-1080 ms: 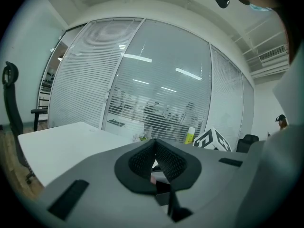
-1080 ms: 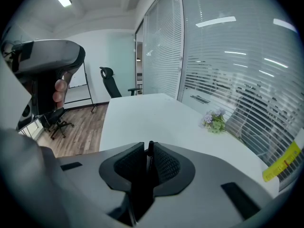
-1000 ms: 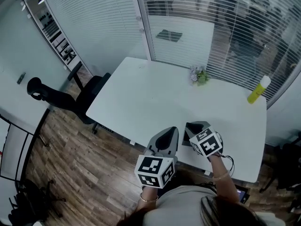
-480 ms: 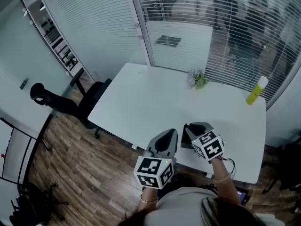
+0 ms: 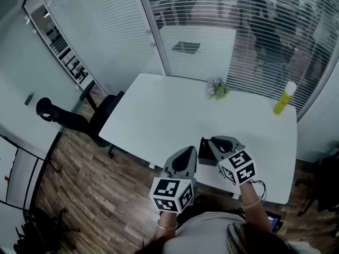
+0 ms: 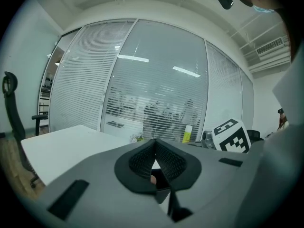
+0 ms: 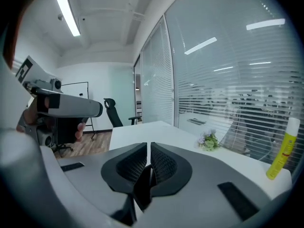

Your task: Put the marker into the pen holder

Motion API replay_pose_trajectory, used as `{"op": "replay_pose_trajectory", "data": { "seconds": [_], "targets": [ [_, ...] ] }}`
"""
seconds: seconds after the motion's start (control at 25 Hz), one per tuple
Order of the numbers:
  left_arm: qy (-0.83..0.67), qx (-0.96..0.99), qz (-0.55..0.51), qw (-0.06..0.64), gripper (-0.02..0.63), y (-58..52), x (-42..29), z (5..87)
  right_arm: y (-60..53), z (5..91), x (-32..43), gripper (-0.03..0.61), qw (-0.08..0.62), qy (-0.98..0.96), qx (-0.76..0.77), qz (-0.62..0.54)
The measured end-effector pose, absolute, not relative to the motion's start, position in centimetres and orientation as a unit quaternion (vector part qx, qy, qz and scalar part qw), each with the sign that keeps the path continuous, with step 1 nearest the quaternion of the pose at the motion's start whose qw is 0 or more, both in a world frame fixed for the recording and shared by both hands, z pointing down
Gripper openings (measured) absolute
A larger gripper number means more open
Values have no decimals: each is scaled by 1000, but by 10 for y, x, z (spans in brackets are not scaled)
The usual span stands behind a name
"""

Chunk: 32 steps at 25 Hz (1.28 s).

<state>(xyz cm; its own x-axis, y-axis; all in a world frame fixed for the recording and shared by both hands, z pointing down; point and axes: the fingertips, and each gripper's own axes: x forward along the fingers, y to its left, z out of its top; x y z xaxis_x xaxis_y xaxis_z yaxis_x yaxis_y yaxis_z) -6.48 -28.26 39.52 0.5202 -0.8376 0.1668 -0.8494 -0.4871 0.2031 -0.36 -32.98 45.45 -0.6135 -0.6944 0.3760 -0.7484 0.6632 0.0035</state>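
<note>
right gripper (image 7: 148, 148) edged right, covering the table (image 5: 175, 110) edge.

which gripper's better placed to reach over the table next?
Probably right: the right gripper is farther in over the table, while the left gripper sits at its near edge. Both are shut.

Cool, even light; ceiling tube (image 7: 67, 13) glares; fisheye edges dark, bent.

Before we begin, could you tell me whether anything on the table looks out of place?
Nothing spilled or askew: the yellow bottle stands upright and the flowers sit near the table's far edge. Oddly, I can make out no marker or pen holder.
</note>
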Motion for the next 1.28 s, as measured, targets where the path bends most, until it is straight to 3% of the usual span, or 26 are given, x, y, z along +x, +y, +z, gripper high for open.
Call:
{"op": "replay_pose_trajectory", "data": {
  "seconds": [1.28],
  "targets": [
    [-532, 842, 29, 90, 18, -183, 11, 380, -226, 385, 82, 28, 59, -924, 377, 2]
  ]
}}
